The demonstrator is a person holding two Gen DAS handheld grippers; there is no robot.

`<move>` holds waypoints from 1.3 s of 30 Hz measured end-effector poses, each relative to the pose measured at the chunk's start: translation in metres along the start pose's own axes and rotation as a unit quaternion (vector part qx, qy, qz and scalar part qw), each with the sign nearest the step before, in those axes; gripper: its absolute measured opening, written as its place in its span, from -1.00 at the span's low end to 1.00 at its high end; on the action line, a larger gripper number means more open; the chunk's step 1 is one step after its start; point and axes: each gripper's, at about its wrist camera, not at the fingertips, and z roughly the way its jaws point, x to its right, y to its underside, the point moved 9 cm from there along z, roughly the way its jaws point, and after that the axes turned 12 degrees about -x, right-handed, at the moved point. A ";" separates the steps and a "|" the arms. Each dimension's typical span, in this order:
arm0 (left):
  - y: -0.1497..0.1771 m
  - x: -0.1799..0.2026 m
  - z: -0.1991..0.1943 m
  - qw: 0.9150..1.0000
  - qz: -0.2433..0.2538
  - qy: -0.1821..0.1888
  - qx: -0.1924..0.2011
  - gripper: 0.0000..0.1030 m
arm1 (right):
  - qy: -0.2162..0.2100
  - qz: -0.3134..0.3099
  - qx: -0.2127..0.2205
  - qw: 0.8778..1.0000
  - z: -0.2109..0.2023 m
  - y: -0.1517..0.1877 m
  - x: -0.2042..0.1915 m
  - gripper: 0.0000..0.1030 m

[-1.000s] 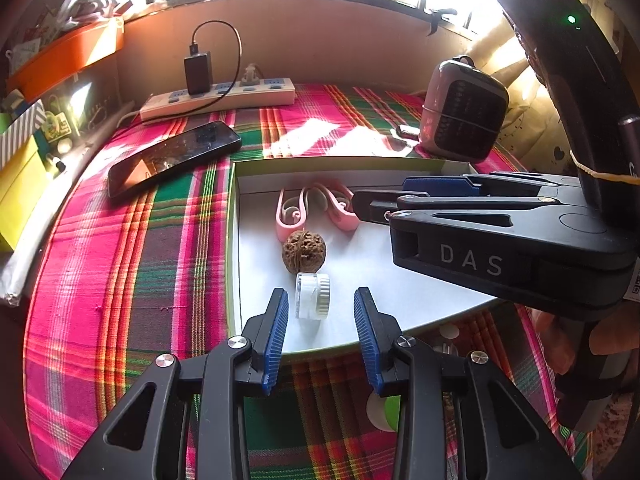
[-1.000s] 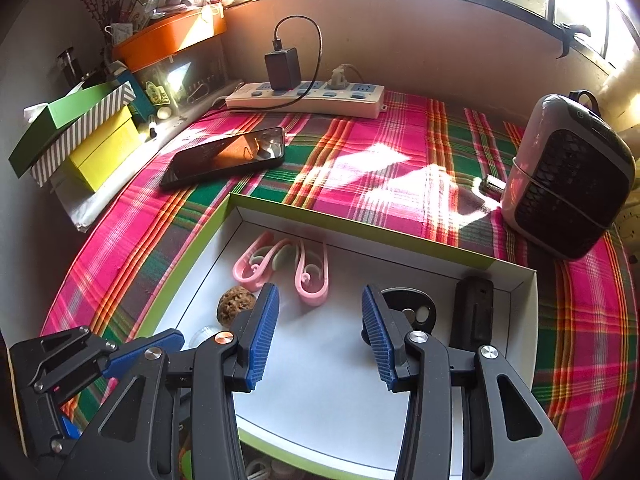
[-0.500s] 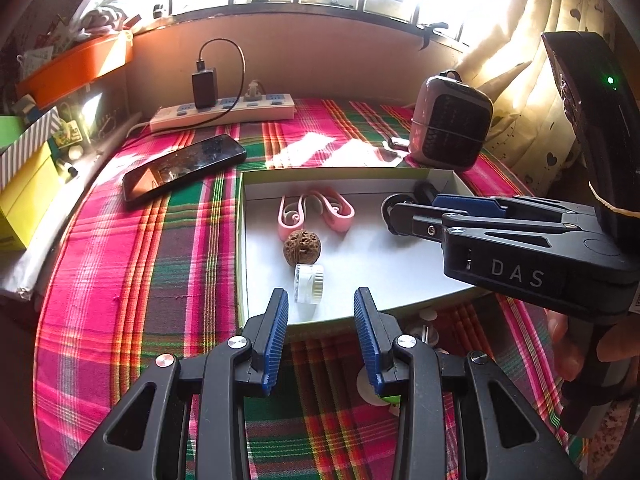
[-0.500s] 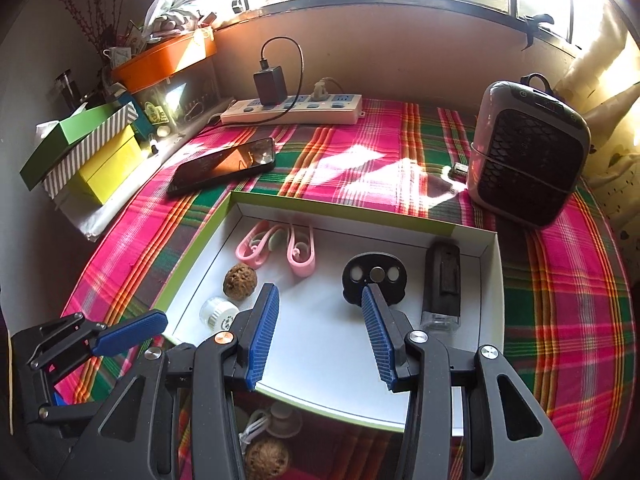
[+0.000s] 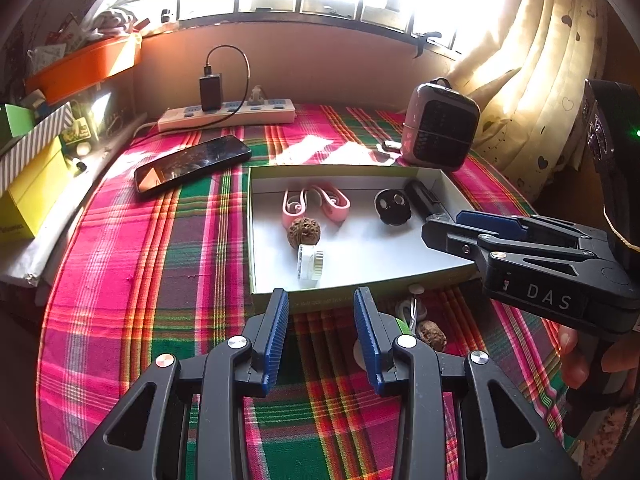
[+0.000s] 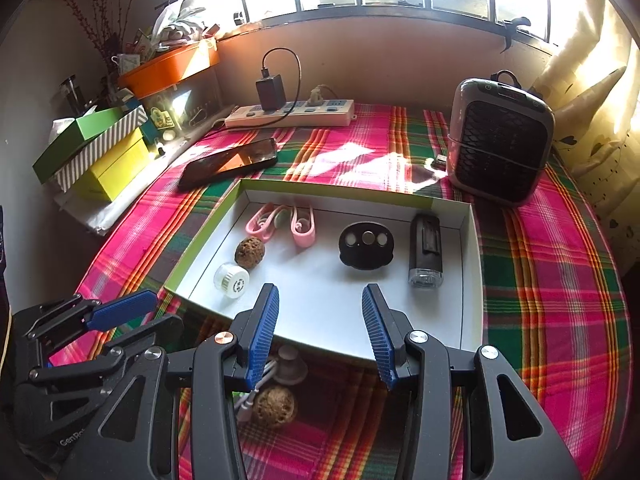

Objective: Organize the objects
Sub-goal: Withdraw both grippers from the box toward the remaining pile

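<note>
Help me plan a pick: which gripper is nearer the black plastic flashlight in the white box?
Right: right gripper hovers over the box, near the flashlight; left gripper hangs outside its near rim, farther off.

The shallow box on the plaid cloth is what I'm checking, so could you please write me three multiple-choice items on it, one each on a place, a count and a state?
1. Where does the second walnut lie?
A. In the box
B. On the cloth in front of the box
C. On the phone

2. How many pink clips lie in the box?
A. Two
B. Four
C. None

3. How does the right gripper stand?
A. Shut on the torch
B. Shut on a walnut
C. Open, holding nothing

Answers: 1 B, it sits on the plaid cloth outside the near wall. 2 A, a pair lies side by side. 3 C, only bare space shows between its pads.
</note>
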 end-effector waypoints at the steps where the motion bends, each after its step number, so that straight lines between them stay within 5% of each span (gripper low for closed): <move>1: 0.002 -0.001 -0.001 1.000 -0.001 0.002 0.000 -0.37 | 0.001 0.000 0.001 1.000 -0.002 0.003 0.000 -0.13; 19: 0.030 -0.005 0.010 0.999 -0.011 0.024 -0.024 -0.37 | 0.007 -0.025 -0.001 1.000 -0.002 0.057 -0.012 -0.13; 39: 0.034 -0.006 0.020 0.999 -0.014 0.036 -0.037 -0.37 | 0.003 -0.040 -0.028 0.999 0.022 0.066 -0.023 -0.13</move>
